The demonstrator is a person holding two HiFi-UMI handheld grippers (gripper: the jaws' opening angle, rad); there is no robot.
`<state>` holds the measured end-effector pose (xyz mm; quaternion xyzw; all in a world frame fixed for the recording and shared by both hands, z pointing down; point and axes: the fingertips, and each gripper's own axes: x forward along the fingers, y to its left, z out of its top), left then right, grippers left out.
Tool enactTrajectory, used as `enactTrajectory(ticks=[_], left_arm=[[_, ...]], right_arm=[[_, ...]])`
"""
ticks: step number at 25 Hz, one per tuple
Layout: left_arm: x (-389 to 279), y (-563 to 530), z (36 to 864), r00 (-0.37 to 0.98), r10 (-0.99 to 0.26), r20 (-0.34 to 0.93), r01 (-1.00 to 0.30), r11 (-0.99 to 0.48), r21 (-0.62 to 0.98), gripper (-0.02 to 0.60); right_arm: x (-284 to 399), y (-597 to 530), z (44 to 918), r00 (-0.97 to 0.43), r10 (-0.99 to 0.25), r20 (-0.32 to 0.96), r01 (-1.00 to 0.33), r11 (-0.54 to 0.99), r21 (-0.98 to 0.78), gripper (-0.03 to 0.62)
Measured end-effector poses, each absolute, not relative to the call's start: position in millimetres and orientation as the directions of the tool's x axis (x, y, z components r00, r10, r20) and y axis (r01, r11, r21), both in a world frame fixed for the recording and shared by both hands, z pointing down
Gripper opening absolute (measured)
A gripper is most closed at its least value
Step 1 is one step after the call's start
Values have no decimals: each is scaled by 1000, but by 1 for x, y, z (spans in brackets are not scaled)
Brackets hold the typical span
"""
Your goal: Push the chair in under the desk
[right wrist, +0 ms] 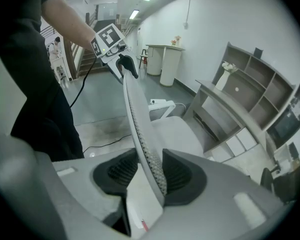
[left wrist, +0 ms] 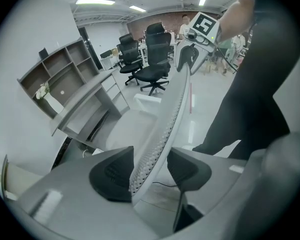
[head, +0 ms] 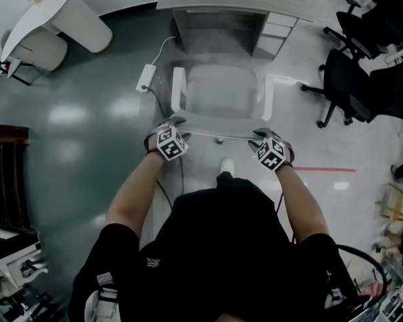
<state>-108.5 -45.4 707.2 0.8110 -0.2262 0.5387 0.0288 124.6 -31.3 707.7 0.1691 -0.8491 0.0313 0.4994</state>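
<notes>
Plainly, the step in hand is the push itself. The left gripper is clenched on the top rim of the backrest, the mesh edge standing between its pads. The right gripper grips the same rim towards its other end, a pad on each face. The chair stands just ahead of and below both grippers, its seat facing the desk. It is not yet under the desk. The knee opening lies straight ahead of the grippers, beyond the seat.

Judgement on method: both grippers should drive forward together and evenly, so the chair rolls straight and does not swivel about one hold. The push is best kept level, since the hold sits high on the backrest and a downward lean could tip the chair.

Hazards noted: a power strip with its cable lies on the floor ahead of and outboard of the left gripper, close to the chair's base, where a caster might foul the cable. The drawers ahead of the right gripper bound the opening, and the armrest on that side needs clearance.
</notes>
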Motion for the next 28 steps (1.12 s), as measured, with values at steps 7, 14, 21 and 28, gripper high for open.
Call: enactTrajectory(ticks=[7,14,21,28], left_arm=[[-97,-106,707,307,-356,883,-428,-880,-206,219],[-90,-159,709,311,-345,885,-425,-884,-195,218],[-92,-214,711,325,-347,880,-410,-890,-200,207],[-105,-278,709,322,-328,888,-394,-899,-190,204]], right_arm=[[137,-96,709,-455,-255,853,-286,949,131,153],[144,-153,710,-451,-253,856,-283,950,132,155],[142,-213,712,-449,-263,854,-279,949,146,155],[129,-272,710,-452,-263,853,-283,948,143,153]])
